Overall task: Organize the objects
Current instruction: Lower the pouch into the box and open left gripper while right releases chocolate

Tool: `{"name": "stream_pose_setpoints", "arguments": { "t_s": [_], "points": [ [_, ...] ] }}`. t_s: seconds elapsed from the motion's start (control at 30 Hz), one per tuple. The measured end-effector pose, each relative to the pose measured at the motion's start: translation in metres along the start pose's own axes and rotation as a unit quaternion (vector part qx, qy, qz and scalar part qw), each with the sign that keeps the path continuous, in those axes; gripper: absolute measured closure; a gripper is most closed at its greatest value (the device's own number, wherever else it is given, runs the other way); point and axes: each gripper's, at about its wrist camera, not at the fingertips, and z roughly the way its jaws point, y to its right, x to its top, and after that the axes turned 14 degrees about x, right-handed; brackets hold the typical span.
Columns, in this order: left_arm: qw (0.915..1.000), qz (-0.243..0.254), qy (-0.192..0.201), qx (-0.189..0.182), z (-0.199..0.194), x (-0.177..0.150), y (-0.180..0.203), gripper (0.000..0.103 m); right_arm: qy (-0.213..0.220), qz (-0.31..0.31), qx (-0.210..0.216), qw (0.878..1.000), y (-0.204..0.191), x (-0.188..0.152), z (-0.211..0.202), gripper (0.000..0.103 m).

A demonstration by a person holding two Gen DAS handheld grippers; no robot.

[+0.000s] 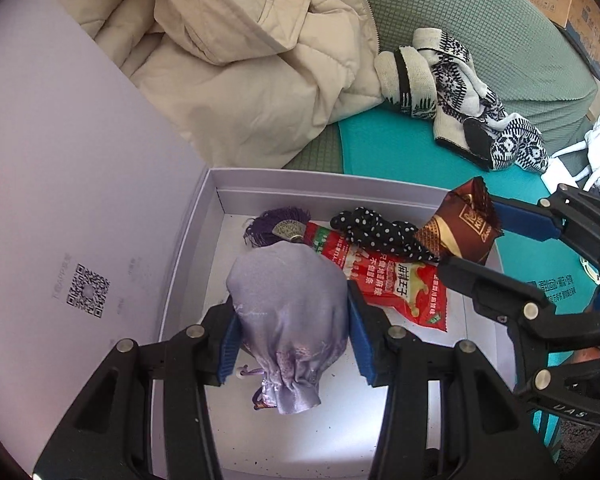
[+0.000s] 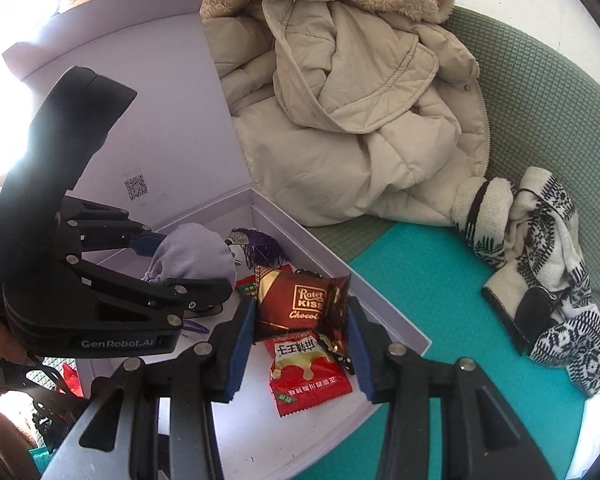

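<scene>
Left hand-held gripper point(image 1: 292, 316) clamps pouch point(image 1: 290, 320) — lavender satin, drawstring-gathered.

Inside the matt lilac cardboard box point(image 1: 188, 240), the pouch point(image 1: 288, 312) is shiny satin cloth, beside a glossy red plastic snack packet point(image 1: 400, 288); the chocolate wrapper point(image 2: 300, 304) gleams like foil.

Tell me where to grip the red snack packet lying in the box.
Grip the red snack packet at its free crimped end nearest the right gripper, coming from above. It lies flat on the box floor; its far end is under the chocolate and dotted cloth.
</scene>
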Motion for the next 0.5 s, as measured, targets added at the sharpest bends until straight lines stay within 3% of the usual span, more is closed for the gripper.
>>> {"name": "stream_pose_setpoints", "arguments": {
  "t_s": [0.1,0.5],
  "points": [
    [0.9999,-0.003,-0.015,-0.001,0.009,-0.005,0.002,0.058,-0.010,0.002,-0.001,1.000,0.000,-0.003,0.008,0.059],
    [0.9999,0.001,-0.014,0.003,0.012,-0.004,0.004,0.058,-0.019,-0.003,-0.014,1.000,-0.006,-0.004,0.023,0.059]
  ]
}}
